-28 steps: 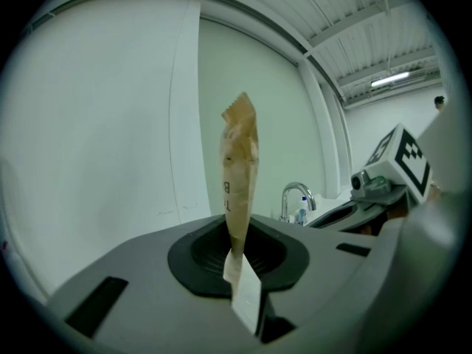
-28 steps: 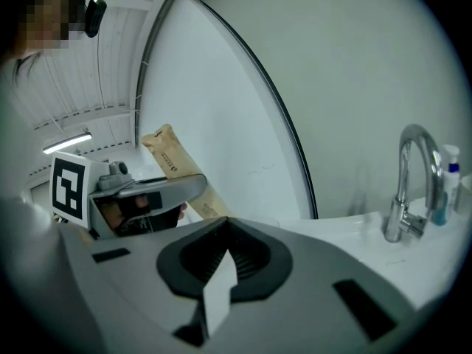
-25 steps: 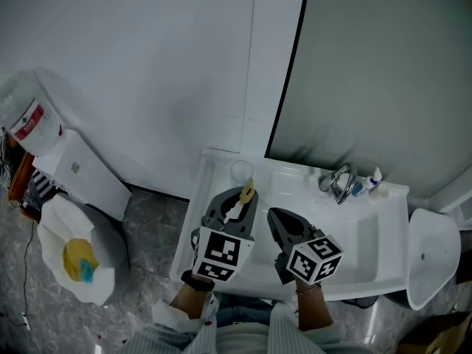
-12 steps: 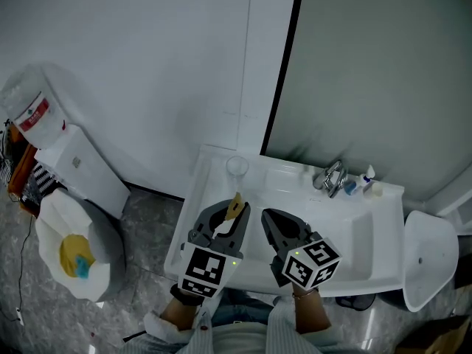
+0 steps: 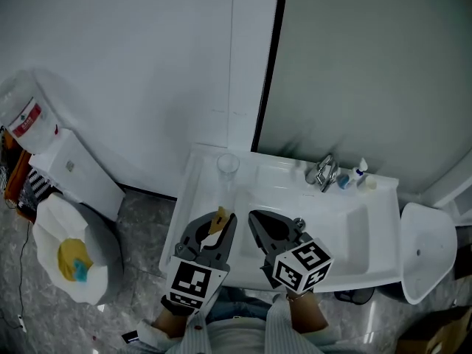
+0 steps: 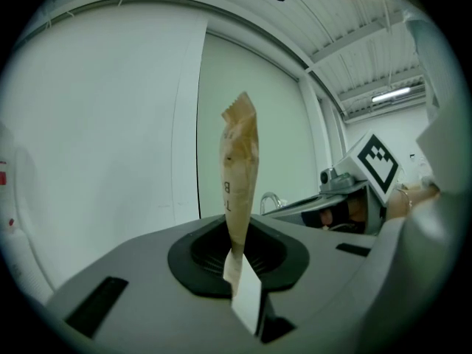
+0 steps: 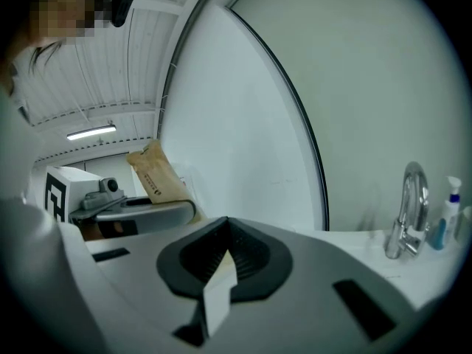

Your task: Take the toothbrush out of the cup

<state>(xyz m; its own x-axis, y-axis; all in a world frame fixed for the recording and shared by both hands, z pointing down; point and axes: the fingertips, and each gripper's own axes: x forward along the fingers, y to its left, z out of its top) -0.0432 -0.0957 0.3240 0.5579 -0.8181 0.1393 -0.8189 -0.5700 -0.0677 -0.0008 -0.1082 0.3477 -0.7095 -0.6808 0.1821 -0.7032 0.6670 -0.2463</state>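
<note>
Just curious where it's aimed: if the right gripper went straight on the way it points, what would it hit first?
The right gripper would most likely meet the white wall, left of the black edge. The faucet stands off to the side; the way looks free, though depth is unclear.

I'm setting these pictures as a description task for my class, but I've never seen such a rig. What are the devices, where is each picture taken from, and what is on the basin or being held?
A person holds a two-jaw gripper in each hand; the patterned cubes are part of them. The wide picture comes from a camera on the person's head, looking down. The other two come from cameras riding on the grippers. Below is a white washbasin with a tap, small bottles and a clear cup. The left gripper is shut on a paper-wrapped toothbrush, held apart from the cup. The right gripper is shut and empty.
</note>
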